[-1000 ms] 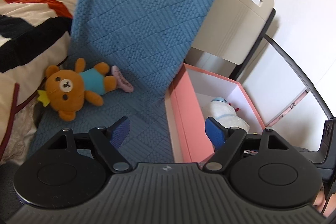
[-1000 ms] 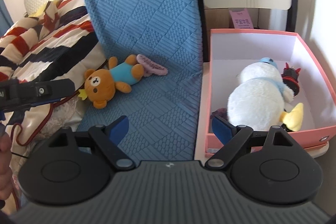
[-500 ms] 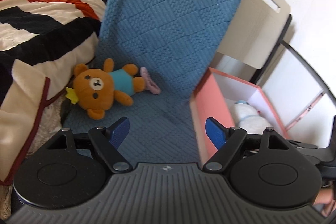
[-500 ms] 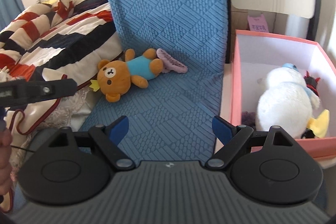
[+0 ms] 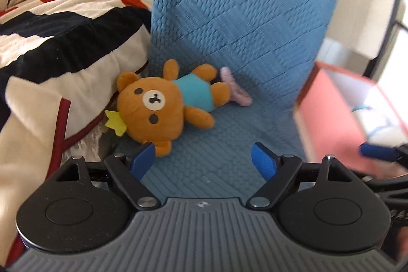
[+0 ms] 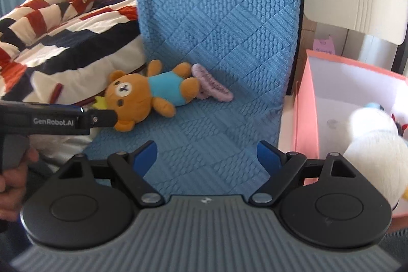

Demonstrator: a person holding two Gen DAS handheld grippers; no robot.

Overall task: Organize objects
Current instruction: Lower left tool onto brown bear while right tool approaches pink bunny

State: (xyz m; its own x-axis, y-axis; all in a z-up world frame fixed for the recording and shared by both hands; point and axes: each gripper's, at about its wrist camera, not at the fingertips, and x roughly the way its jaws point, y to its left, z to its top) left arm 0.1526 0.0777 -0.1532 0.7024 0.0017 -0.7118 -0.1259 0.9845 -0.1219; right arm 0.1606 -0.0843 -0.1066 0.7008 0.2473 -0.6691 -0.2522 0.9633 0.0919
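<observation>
On the blue quilted cover (image 5: 229, 134), at about 10 o'clock from the left gripper (image 5: 204, 157), lies the teddy bear (image 5: 163, 106), flat on its back with its head nearest the striped blanket (image 5: 63, 42). The left gripper's jaws are opening, with nothing between them; 1 blue pad sits just beside the bear's lower ear. The right gripper (image 6: 206, 154) is spread wide and empty, the bear at its 11 o'clock. At 3 o'clock stands the pink box (image 6: 306, 119), already holding a white plush toy (image 6: 372, 149).

The bear looks light, soft and squashy, unlikely to slip or break. I would take it across the turquoise-shirted belly or the round head; a limb would flop. A small pink fuzzy thing (image 6: 211, 87) touches its foot and might drag along.
</observation>
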